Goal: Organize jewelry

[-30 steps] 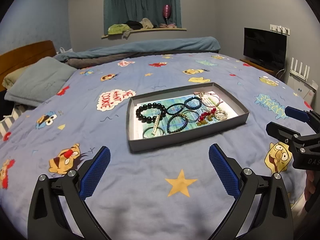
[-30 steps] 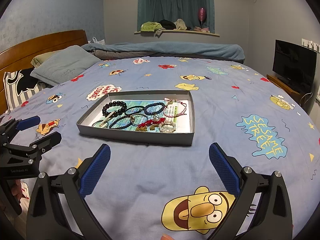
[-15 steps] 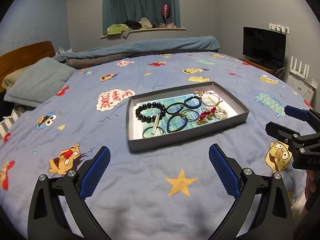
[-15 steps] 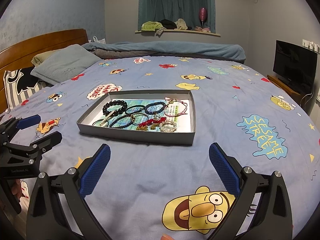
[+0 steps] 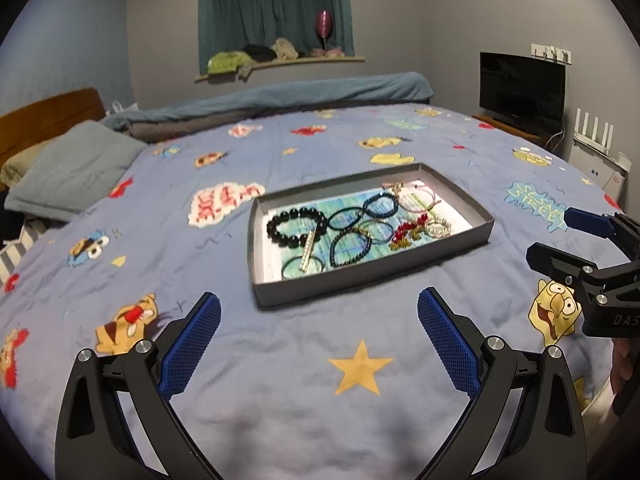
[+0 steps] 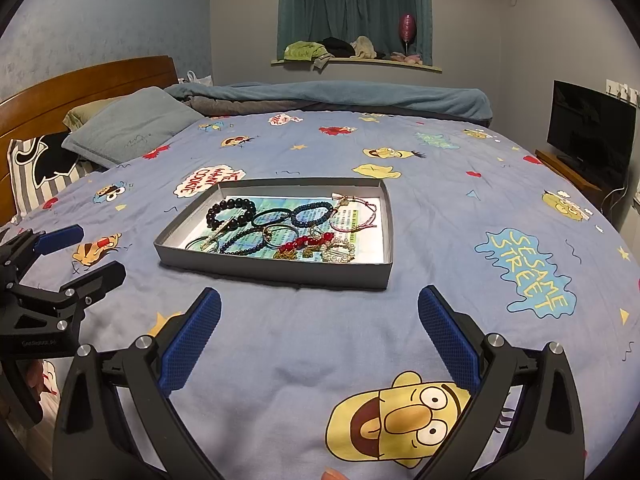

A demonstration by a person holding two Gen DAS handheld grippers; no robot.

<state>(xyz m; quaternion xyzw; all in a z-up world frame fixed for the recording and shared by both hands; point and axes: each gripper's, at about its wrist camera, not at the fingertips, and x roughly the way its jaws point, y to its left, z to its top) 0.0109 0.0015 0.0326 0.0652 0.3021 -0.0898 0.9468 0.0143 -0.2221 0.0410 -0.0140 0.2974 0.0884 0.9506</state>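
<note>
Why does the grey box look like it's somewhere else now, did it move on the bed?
No. The grey box sits in the same spot beside the cookie speech bubble printed on the bedspread; only the camera shifted slightly.

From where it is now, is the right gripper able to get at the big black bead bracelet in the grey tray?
Probably yes. The right gripper is open, and only bare bedsheet lies before the grey tray. The big black bead bracelet lies uncovered at the tray's far left, past the low wall.
</note>
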